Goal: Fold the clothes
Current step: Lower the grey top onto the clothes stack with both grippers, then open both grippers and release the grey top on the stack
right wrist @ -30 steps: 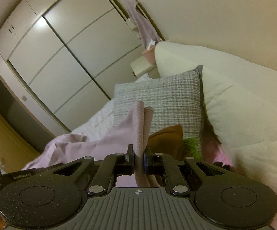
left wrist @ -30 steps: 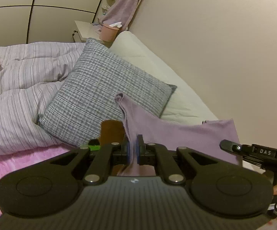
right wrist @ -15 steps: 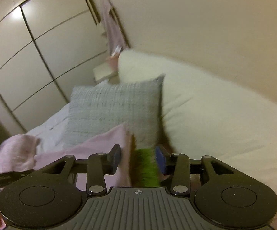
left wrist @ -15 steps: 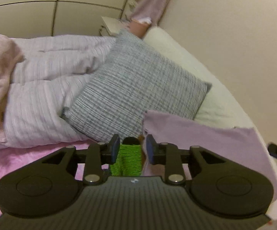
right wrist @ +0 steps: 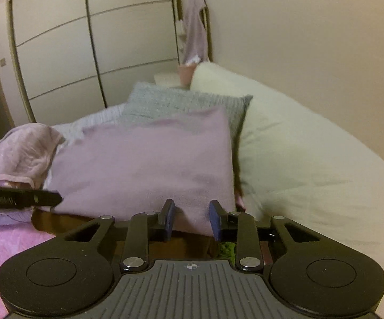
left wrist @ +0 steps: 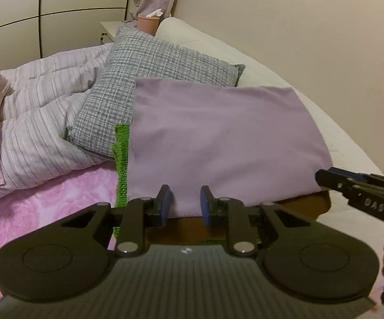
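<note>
A folded lilac garment [left wrist: 218, 143] [right wrist: 144, 164] lies flat on top of a stack, over a green towel [left wrist: 121, 159] and a brown piece [left wrist: 306, 202]. My left gripper [left wrist: 185, 203] stands open just in front of the garment's near edge, nothing between its fingers. My right gripper [right wrist: 192, 219] is open too, at the garment's near right corner, holding nothing. In the left wrist view the right gripper's tip [left wrist: 357, 188] shows at the right edge, with a hand behind it.
A grey checked pillow [left wrist: 149, 85] leans behind the stack, beside a cream headboard cushion [right wrist: 298, 154]. A striped lilac duvet [left wrist: 45, 122] and a crumpled pink garment [right wrist: 13, 154] lie to the left. A fluffy pink blanket [left wrist: 45, 210] covers the near bed.
Both grippers, shut on the lilac garment a second ago, have opened and let it go. It now lies spread flat on the stack, and both grippers have drawn back slightly.
</note>
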A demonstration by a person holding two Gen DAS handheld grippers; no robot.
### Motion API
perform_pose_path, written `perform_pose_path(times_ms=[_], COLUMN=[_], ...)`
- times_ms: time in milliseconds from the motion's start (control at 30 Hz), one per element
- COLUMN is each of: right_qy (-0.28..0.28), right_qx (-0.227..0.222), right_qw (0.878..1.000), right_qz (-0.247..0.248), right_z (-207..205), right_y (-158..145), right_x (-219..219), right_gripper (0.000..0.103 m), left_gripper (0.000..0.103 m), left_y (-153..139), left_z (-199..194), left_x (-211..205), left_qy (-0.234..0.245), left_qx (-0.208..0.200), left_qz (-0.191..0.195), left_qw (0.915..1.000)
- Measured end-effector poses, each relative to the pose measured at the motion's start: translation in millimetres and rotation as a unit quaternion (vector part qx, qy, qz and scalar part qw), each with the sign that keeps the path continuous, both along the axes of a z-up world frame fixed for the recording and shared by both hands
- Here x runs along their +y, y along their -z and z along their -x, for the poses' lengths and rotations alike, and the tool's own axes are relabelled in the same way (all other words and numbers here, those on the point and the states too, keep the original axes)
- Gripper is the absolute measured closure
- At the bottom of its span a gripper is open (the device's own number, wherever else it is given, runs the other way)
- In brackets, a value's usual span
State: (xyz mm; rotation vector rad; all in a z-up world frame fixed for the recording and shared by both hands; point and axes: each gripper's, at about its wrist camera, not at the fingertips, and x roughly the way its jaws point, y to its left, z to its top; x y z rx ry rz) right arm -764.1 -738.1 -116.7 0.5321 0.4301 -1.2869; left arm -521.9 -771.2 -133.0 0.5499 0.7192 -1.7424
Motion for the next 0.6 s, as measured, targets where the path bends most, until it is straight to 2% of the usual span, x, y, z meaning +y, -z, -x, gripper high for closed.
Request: perform_pose_path(times_ms=[200, 300, 367, 467, 600], right_qy=[0.029, 0.040, 0.045, 0.042, 0.033], right_qx=[-0.029, -0.039, -0.049, -0.064, -0.058], right_qw=[0.999, 0.998, 0.998, 0.997, 0.998], right_qz=[-0.013, -0.015, -0.013, -0.006, 0.002], right_z=[8.4, 4.3, 1.3, -3.0, -13.8], right_y=[-23.5, -43.3, -54.2, -72.0, -93.0], right_x=[17.7, 30.3, 43.1, 63.0, 91.7], right_gripper=[0.075, 0.062, 0.048, 0.040, 0.035], left_gripper=[0.082, 0.068, 0.067, 0.057, 0.043], left_y=[-22.1, -38.6, -50.1, -65.9, -85.9], left_z=[-6.3, -14.4, -19.4, -22.6, -28.9], left_x=[6.5, 18.8, 30.3, 48.1, 76.8], left_qy=[-0.009, -0.017, -0.019, -0.015, -0.011], left_qx=[-0.005, -0.003, -0.001, -0.001, -0.001], left_qz=[-0.004, -0.007, -0.006, -0.003, 0.006], left_qw=[0.9999, 0.9998, 0.9998, 0.9999, 0.9999])
